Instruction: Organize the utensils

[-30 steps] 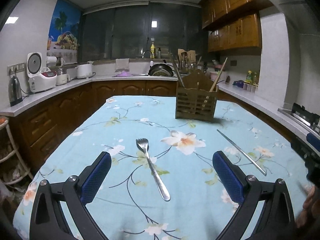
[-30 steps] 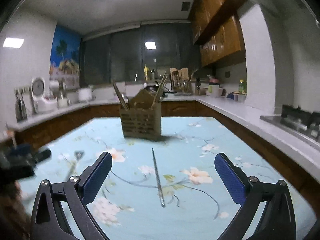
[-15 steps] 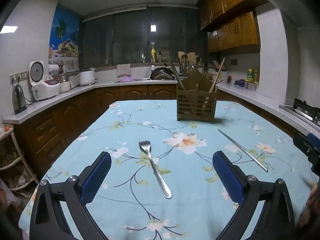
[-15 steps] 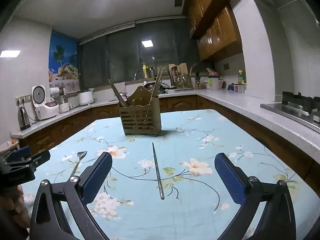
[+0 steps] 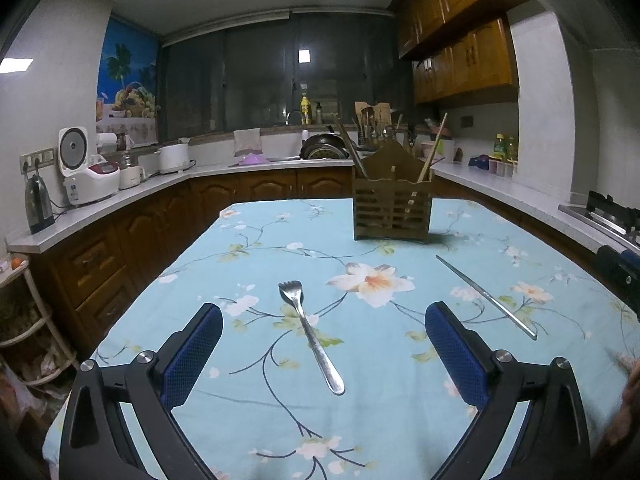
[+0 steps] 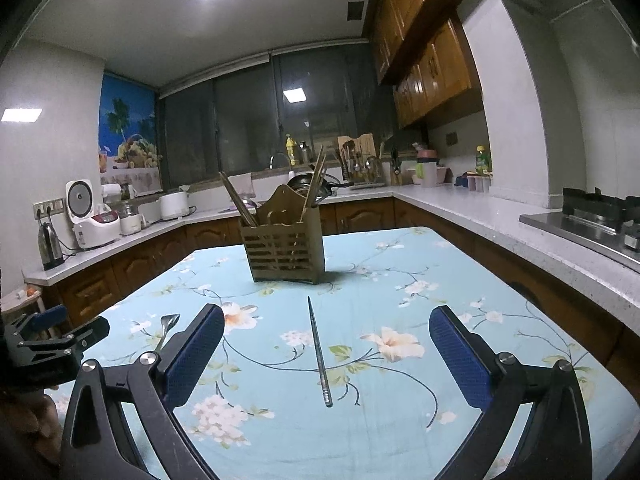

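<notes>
Steel fork (image 5: pixel 310 334) and chopstick (image 6: pixel 319 350) lie flat before the wooden caddy (image 6: pixel 285 254); both grippers (image 5: pixel 324 354) (image 6: pixel 326 356) gape empty; thin metal may skid on the cloth (image 5: pixel 240 240).

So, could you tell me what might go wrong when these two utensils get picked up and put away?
The fork and the metal chopstick lie flat on the flowered tablecloth, so either open gripper, left or right, could pinch cloth or let thin metal slip. The wooden holder already has sticks leaning out; a clumsy insertion might knock them or tip it.
</notes>
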A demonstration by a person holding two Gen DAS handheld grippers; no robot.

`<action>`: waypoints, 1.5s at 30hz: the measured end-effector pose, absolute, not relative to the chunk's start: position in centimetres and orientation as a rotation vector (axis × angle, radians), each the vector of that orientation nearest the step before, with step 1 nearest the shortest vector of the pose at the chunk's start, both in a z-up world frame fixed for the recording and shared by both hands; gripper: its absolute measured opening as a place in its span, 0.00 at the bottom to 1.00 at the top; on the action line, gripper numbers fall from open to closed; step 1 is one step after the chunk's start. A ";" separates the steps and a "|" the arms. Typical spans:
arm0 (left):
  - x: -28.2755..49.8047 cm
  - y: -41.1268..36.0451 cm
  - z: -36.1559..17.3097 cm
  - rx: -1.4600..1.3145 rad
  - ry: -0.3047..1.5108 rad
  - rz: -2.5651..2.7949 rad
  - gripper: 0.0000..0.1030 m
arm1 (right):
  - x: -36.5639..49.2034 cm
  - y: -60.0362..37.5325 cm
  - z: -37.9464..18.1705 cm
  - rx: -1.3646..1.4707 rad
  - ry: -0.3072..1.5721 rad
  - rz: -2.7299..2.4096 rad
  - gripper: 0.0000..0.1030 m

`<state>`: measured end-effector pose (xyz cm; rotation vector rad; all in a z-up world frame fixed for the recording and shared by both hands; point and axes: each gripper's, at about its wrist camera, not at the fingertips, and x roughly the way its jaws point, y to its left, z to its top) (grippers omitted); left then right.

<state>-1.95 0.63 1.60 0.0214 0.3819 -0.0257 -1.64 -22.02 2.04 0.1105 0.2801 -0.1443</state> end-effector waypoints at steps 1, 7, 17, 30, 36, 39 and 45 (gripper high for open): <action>-2.0 0.6 1.6 0.023 0.381 -0.026 0.99 | -1.7 -22.0 2.0 0.109 0.281 -0.144 1.00; -2.1 0.6 1.6 0.028 0.372 -0.019 0.99 | -1.5 -21.7 1.8 0.103 0.289 -0.139 1.00; -2.1 0.7 1.6 0.032 0.368 -0.011 0.99 | -1.5 -21.6 1.8 0.106 0.284 -0.137 1.00; -2.0 0.9 1.5 0.040 0.368 -0.007 0.99 | -1.4 -21.4 1.9 0.106 0.287 -0.130 1.00; -2.0 0.8 1.5 0.040 0.368 -0.004 0.99 | -1.4 -21.4 1.9 0.104 0.286 -0.129 1.00; -2.0 0.8 1.5 0.040 0.367 -0.006 0.99 | -1.4 -21.3 1.9 0.103 0.286 -0.129 1.00; -2.0 0.8 1.5 0.041 0.367 -0.001 0.99 | -1.2 -21.4 1.8 0.105 0.290 -0.127 1.00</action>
